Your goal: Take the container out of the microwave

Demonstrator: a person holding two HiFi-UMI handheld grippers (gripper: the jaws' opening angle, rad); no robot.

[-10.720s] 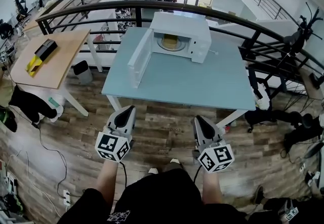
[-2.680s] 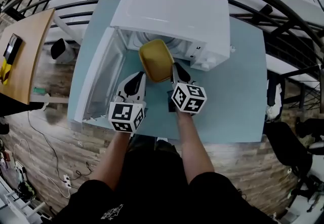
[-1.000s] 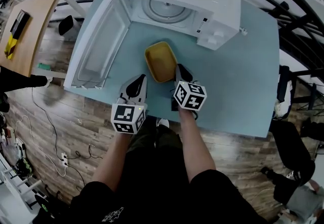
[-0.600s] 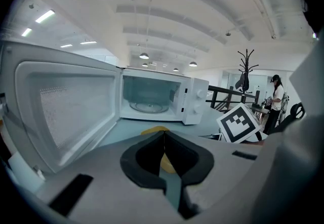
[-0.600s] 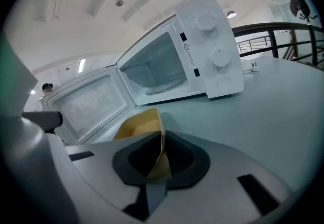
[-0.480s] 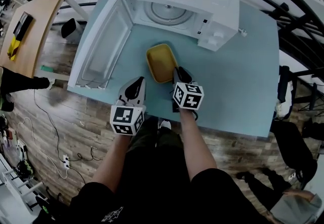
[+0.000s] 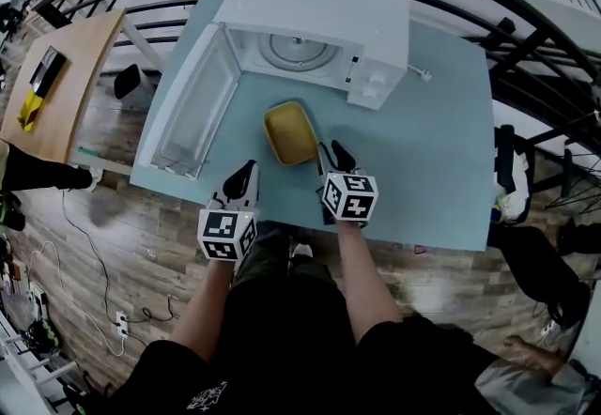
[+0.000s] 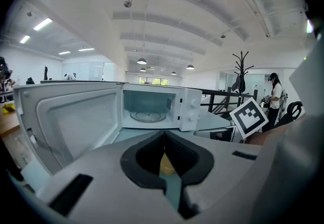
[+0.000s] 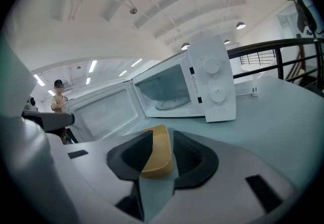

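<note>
- Fingers, right gripper (image 7: 331, 154) (image 9: 162, 139): your jaws stand apart, having just been opening. The container shows through the gap, just past the tips, and the pads do not press on it.
- Fingers, left gripper (image 7: 246, 169) (image 8: 164, 134): your jaws are closed tip to tip with nothing held. They point toward the table edge, left of the container and apart from it.
- Yellow shallow rectangular container with rounded corners (image 7: 289, 133) (image 9: 158, 154): out of the oven, flat on the table in front of the oven mouth. Its near right corner is just beside your right gripper.
- Change: a few seconds ago your right gripper held the container up at the oven mouth. One second ago it already lay on this spot with the right jaws closed at its corner, and now those jaws are spread.
- White microwave oven (image 7: 319, 9): at the far side of the table. Its cavity shows only a round glass turntable (image 7: 299, 49).
- White oven door (image 7: 192, 103): swung fully open to the left. It stands left of the container and well apart from it.
- Pale blue-green table (image 7: 441, 150): bears the oven and container.
- White plug (image 7: 424, 77): lies on the table, right of the oven.
- Black metal railing (image 7: 526, 38): runs behind the table.
- Wooden side table (image 7: 70, 66): far left, well apart.
</note>
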